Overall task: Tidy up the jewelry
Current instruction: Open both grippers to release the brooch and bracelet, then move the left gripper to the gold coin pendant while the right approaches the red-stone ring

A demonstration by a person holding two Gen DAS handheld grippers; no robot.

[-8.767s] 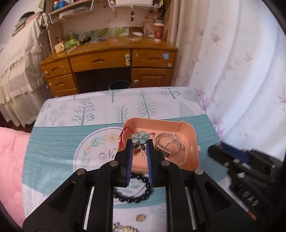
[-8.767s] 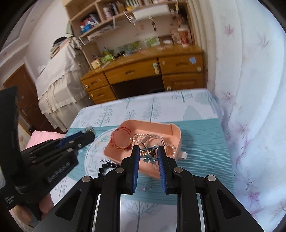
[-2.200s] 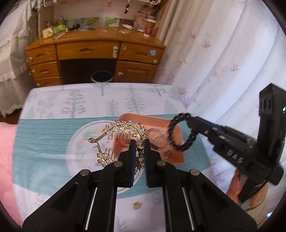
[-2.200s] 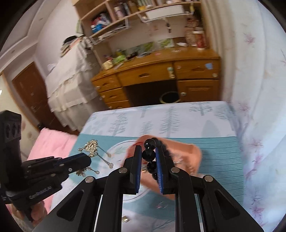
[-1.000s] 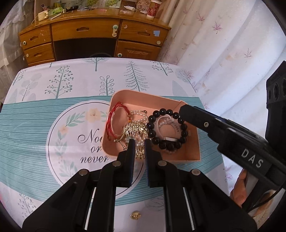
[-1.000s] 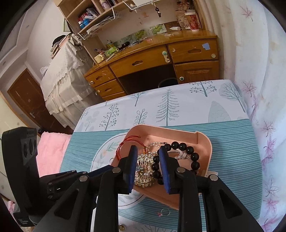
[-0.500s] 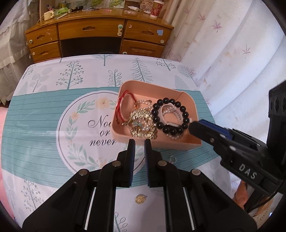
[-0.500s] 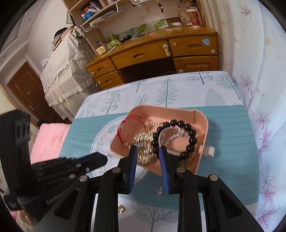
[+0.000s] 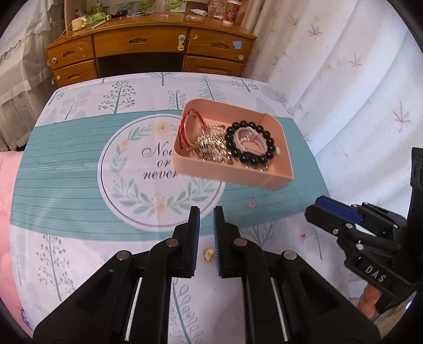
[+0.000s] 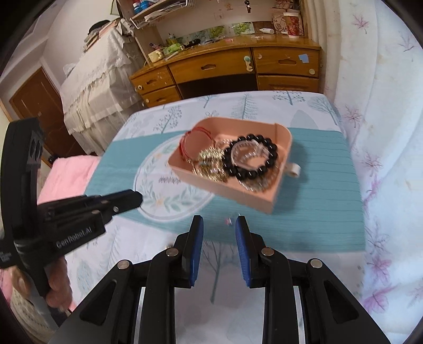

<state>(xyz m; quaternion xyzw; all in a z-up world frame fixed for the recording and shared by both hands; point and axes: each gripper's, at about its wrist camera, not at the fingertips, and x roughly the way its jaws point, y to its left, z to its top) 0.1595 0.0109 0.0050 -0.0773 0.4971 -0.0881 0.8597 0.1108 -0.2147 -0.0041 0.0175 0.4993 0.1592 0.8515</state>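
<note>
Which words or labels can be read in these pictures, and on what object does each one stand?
"Now or never", partly hidden by the pink tray: round wreath print on the tablecloth.
"DAS": body of the right gripper.
"GenRobot.AI", slightly blurred: body of the left gripper.
Cup on the desk: print too small to read.

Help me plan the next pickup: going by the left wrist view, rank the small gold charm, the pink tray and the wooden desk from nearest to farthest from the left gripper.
1. small gold charm, on the cloth between the left gripper's jaws.
2. pink tray, ahead, slightly right.
3. wooden desk, beyond the table.
</note>
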